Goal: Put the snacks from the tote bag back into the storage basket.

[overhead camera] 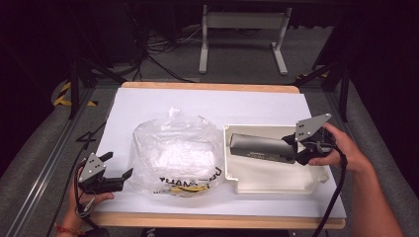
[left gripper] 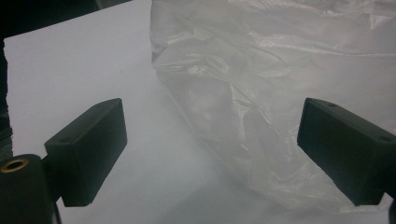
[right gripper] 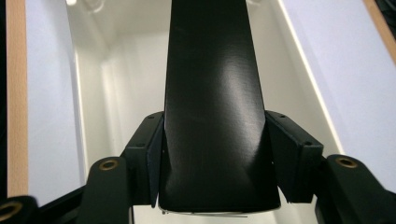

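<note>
**Long black box hanging by one end over the tray**

The white plastic tray [overhead camera: 276, 177] is sitting on the paper-covered table [overhead camera: 207, 101], beside the crumpled clear plastic bag [overhead camera: 173, 153]; the black box [overhead camera: 262, 147] is hanging lengthwise over the tray, clenched at one end by the right gripper [overhead camera: 296, 148]; held so far out, it could be tipping or catching the rim; the left gripper [overhead camera: 116, 173] is waiting released near the bag.

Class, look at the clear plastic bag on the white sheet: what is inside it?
Through the plastic bag a pale bundle shows, with something yellow near the front edge beside black lettering. The crumpled film blurs both, so what they are cannot be told.
</note>
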`<state>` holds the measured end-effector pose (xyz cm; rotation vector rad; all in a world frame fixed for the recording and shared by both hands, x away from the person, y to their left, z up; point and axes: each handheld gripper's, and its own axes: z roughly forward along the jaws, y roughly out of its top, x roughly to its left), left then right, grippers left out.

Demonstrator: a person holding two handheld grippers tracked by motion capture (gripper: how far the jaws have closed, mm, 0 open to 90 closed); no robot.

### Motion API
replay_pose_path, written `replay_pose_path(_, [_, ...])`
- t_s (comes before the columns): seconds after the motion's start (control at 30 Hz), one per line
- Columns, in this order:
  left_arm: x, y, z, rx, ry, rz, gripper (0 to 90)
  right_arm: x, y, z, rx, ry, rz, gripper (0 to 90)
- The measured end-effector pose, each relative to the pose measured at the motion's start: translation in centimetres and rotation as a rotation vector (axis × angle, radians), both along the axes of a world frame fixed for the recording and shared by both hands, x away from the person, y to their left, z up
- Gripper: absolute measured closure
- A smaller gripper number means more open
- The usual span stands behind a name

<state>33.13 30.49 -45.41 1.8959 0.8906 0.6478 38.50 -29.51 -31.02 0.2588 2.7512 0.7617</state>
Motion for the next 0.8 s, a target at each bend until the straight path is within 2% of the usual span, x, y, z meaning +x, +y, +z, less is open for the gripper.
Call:
replay_pose_path(0.23, [0.0,0.0,0.0,0.003,0.003,-0.001,9.3,0.5,0.5,-1.1,-0.058,0.037,0.037,42.8])
replay_pose_path(0.33, [0.0,0.0,0.0,0.003,0.003,0.0,9.3,0.7,0.5,-1.4,-0.065,0.051,0.049,42.8])
replay_pose_path(0.4, [0.0,0.0,0.0,0.004,0.003,0.0,9.3,1.0,0.7,-2.2,-0.095,0.064,0.064,42.8])
replay_pose_path(0.5, [0.0,0.0,0.0,0.001,0.003,0.001,9.3,1.1,0.7,-2.7,-0.103,0.073,0.062,42.7])
replay_pose_path(0.67, [0.0,-0.1,-0.1,0.001,0.005,0.003,9.3,1.4,0.4,-3.0,-0.091,0.086,0.07,42.7])
replay_pose_path(0.8, [0.0,-0.1,-0.1,0.003,0.006,0.004,9.3,1.8,0.0,-3.2,-0.122,0.108,0.072,42.6])
